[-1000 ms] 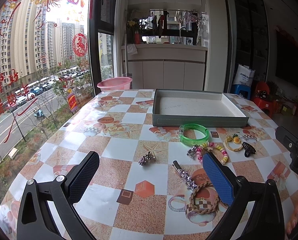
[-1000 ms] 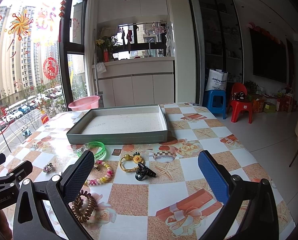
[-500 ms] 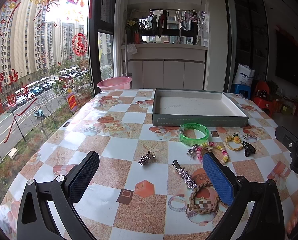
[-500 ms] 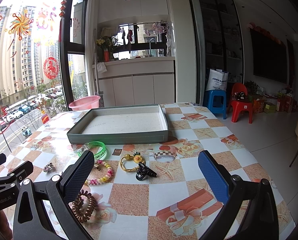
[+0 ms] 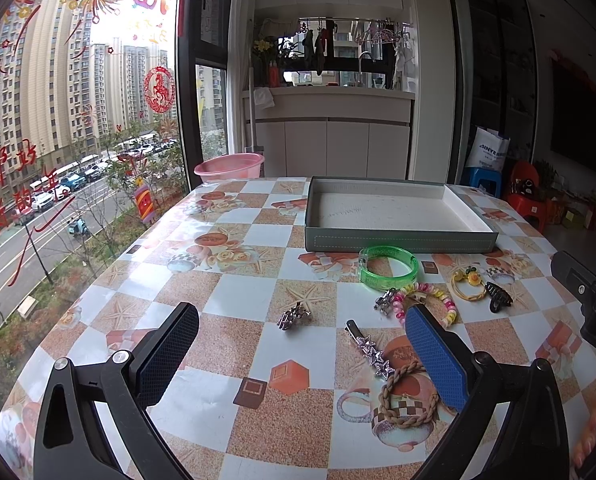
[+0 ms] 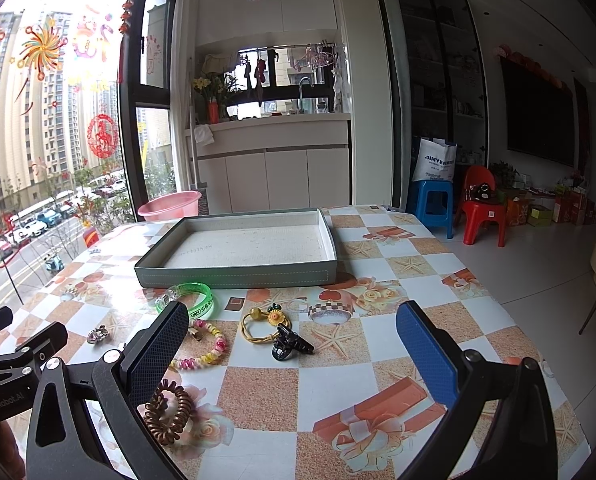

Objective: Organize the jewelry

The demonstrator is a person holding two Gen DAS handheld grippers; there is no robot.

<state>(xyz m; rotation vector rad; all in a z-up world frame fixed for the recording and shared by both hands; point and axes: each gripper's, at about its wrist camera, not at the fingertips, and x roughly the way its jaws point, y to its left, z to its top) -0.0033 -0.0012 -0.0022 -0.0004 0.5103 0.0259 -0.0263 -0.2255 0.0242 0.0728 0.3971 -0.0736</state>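
Before the grey tray (image 5: 402, 240), left to right: one silver clip (image 5: 293, 316), star hairpin (image 5: 372, 350), green bangle (image 5: 388, 268), bead bracelet (image 5: 422, 300) partly hidden by a blue finger (image 5: 434, 354), black claw clip (image 5: 498, 302). Left gripper (image 5: 302, 344) and right gripper (image 6: 293, 340) are both spread, holding nothing.

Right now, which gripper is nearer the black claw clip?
Right. The black claw clip lies just ahead between the open right gripper's fingers; the left gripper hovers off to the clip's left, over the silver pieces.
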